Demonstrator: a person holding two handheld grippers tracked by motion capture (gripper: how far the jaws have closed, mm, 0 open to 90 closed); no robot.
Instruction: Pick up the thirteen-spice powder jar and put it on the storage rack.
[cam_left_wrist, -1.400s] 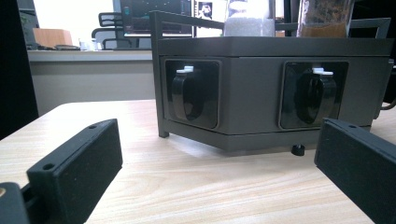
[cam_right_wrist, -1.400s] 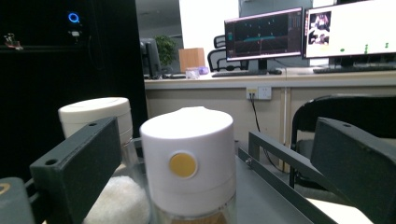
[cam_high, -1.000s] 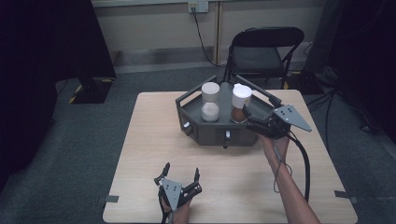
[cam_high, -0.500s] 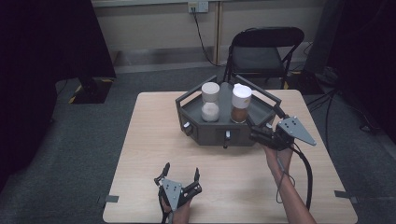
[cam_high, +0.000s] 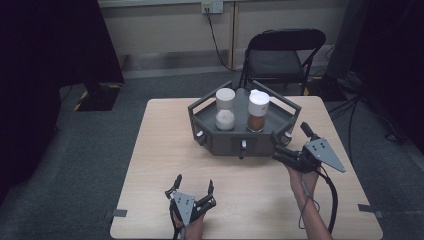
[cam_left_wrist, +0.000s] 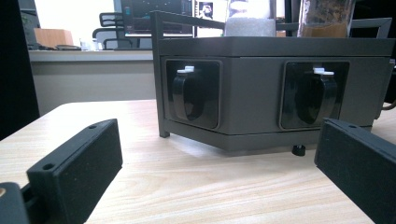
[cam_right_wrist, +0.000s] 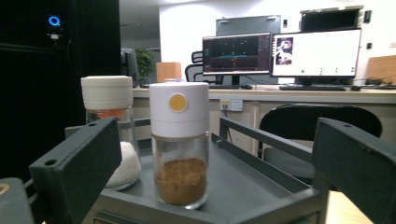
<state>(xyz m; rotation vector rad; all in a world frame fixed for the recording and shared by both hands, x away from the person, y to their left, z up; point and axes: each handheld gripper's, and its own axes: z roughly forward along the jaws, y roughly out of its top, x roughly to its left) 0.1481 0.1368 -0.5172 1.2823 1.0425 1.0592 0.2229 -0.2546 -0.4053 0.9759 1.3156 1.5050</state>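
Two grippers in my view: the right gripper (cam_high: 286, 148) has drawn back from the brown-powder jar (cam_high: 258, 110) to the dark tray's (cam_high: 220, 145) right front corner, jaws apart, empty. My left gripper (cam_high: 193, 186) is unmoved near the table's (cam_high: 160, 150) front edge, jaws wide (nothing held). Both jars, brown and white-powder jar (cam_high: 225, 109), stand in the tray; bare tabletop lies between tray and left gripper.
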